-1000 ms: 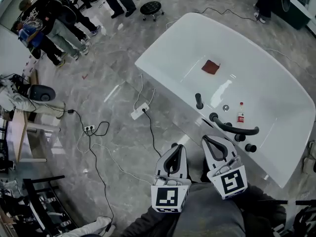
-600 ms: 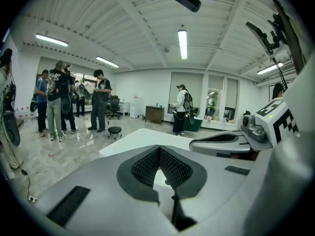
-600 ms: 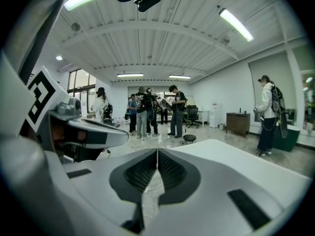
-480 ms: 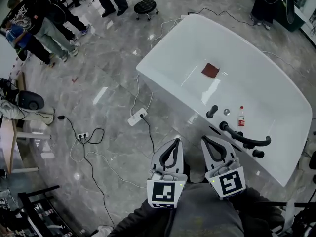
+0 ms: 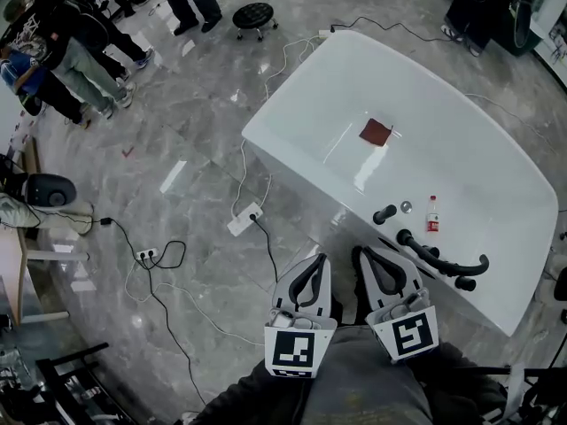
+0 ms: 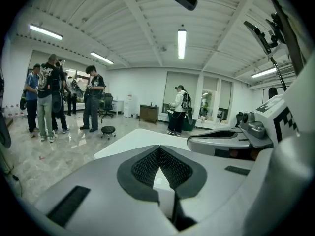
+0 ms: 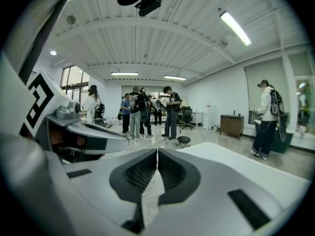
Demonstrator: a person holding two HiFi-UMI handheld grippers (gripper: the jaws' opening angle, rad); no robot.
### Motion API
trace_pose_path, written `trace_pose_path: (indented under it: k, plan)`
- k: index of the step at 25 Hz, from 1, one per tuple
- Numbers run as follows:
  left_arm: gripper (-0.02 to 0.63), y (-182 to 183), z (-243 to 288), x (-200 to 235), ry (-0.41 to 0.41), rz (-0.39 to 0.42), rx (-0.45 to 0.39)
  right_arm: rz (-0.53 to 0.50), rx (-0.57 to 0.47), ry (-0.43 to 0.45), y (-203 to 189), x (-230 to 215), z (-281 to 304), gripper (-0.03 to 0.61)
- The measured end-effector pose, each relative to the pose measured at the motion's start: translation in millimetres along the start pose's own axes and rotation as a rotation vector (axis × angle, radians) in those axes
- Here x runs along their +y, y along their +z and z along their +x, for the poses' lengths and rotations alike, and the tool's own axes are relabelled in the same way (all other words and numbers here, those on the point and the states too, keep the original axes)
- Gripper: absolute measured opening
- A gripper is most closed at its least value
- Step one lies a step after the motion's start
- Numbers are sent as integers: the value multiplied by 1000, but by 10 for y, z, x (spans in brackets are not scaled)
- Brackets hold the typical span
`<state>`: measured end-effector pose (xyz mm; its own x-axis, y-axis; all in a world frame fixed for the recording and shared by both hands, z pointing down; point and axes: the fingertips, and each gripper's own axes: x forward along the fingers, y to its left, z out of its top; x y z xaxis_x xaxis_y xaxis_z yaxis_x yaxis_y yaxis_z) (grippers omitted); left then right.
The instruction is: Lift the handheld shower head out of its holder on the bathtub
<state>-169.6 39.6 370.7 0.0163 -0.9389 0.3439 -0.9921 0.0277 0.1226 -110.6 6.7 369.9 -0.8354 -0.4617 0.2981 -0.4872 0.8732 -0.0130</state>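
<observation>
The white bathtub point(image 5: 292, 104) stands on the grey marble floor point(image 5: 177, 131) and fills the right side of the head view. The black handheld shower head point(image 5: 440, 258) lies along the near rim of the tub, at its right end, just beside the tip of the right gripper point(image 5: 372, 259) but apart from it. It seems to rest in its holder there, though the holder itself is too small to make out. A black knob point(image 5: 385, 213) stands on the same rim, to the left of the shower head. Inside the tub there are a small metal drain point(image 5: 406, 206), a small bottle with a red label point(image 5: 432, 213) and, further away, a dark red cloth point(image 5: 376, 132). The left gripper point(image 5: 312, 268) is held over the floor beside the tub, next to the right one. In the left gripper view its two jaws are pressed together at the tips, with nothing between them, and in the right gripper view the jaws are closed on each other in the same way, also empty. On the floor lie a white power strip point(image 5: 244, 220) with cables, and a black stool point(image 5: 253, 16) stands far behind. Several people point(image 5: 62, 51) stand at the top left.
</observation>
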Motion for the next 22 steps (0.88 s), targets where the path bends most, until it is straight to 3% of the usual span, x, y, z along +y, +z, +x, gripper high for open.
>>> trace_pose_path:
  k: [8, 22]
  plan:
    - [3, 99, 428, 86, 68, 6, 37, 32, -25, 64, 15, -350, 404, 6]
    - [3, 15, 1026, 12, 39, 16, 107, 28, 4, 67, -179, -766, 603, 6]
